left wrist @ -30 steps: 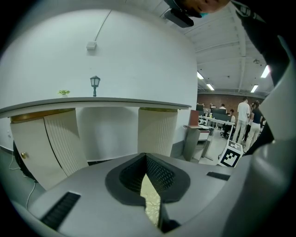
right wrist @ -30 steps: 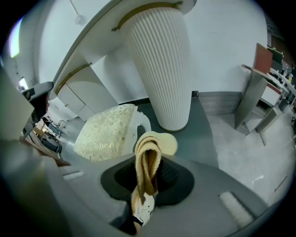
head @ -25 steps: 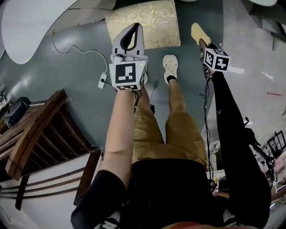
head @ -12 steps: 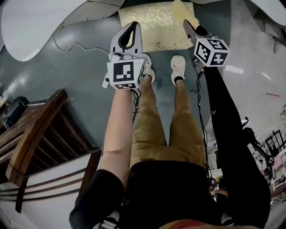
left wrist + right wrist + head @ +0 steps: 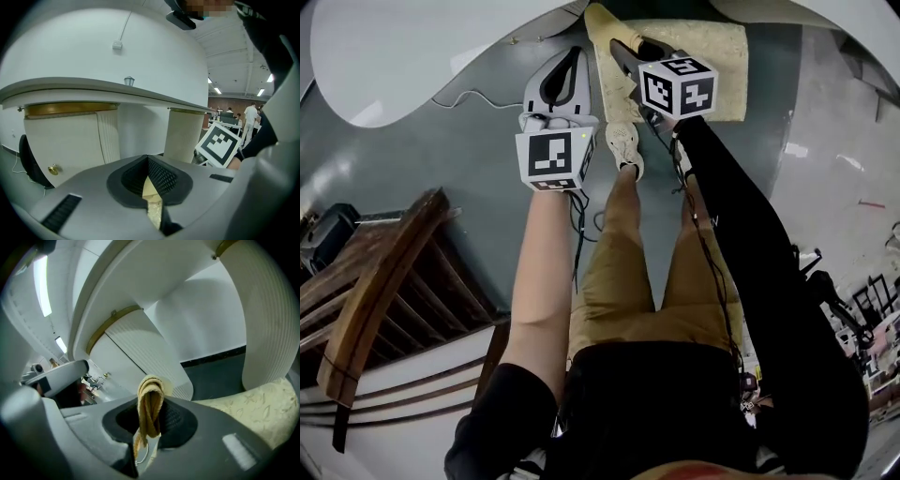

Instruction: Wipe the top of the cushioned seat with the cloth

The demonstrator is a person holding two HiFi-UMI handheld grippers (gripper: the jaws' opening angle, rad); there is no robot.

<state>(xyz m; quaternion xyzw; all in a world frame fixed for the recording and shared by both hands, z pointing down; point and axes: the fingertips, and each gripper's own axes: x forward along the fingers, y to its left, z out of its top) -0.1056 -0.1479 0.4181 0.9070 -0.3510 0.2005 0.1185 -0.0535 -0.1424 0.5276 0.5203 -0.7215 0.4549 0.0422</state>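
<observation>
Cloth [image 5: 150,411] in right tongs [image 5: 623,52], over cushioned seat [image 5: 712,66]

Two of some things, one of the rest.

I count two grippers, my left gripper [image 5: 572,54] and my right gripper [image 5: 619,45], and two marker cubes, one on the left [image 5: 551,157] and one on the right [image 5: 678,84]. There is one cloth [image 5: 602,28], one cushioned seat [image 5: 712,56], one wooden chair [image 5: 375,281] and one white cable [image 5: 478,94] on the floor. Below my grippers I count two shoes [image 5: 623,142], the second half behind my right sleeve. Ahead of my left gripper I count one round brass knob [image 5: 54,169] and one lantern-shaped wall lamp [image 5: 129,81].
</observation>
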